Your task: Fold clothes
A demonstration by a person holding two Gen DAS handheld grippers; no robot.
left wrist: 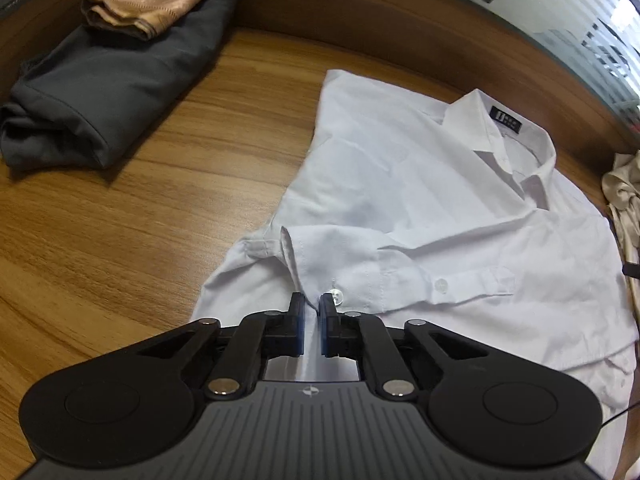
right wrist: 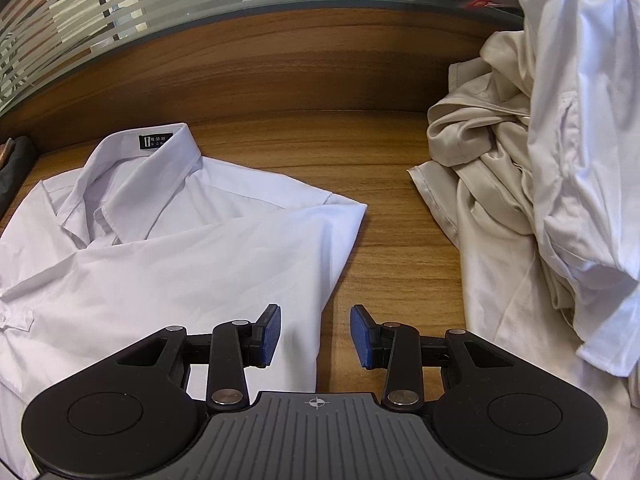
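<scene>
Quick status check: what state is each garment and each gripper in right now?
White shirt: flat on the table, collar up, partly folded.
Grey garment: folded.
Tan cloth: folded, lying on the grey garment.
Beige garment: crumpled, unfolded.
Left gripper: jaws shut on shirt fabric.
Right gripper: jaws open over the shirt's edge.

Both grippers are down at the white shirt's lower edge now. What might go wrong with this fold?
1. The left gripper looks pinched on a thin fold of the white shirt; it may slip.
2. The right gripper is open astride the shirt's side edge and may miss it.
3. The unfolded pile lies close and might snag.
</scene>
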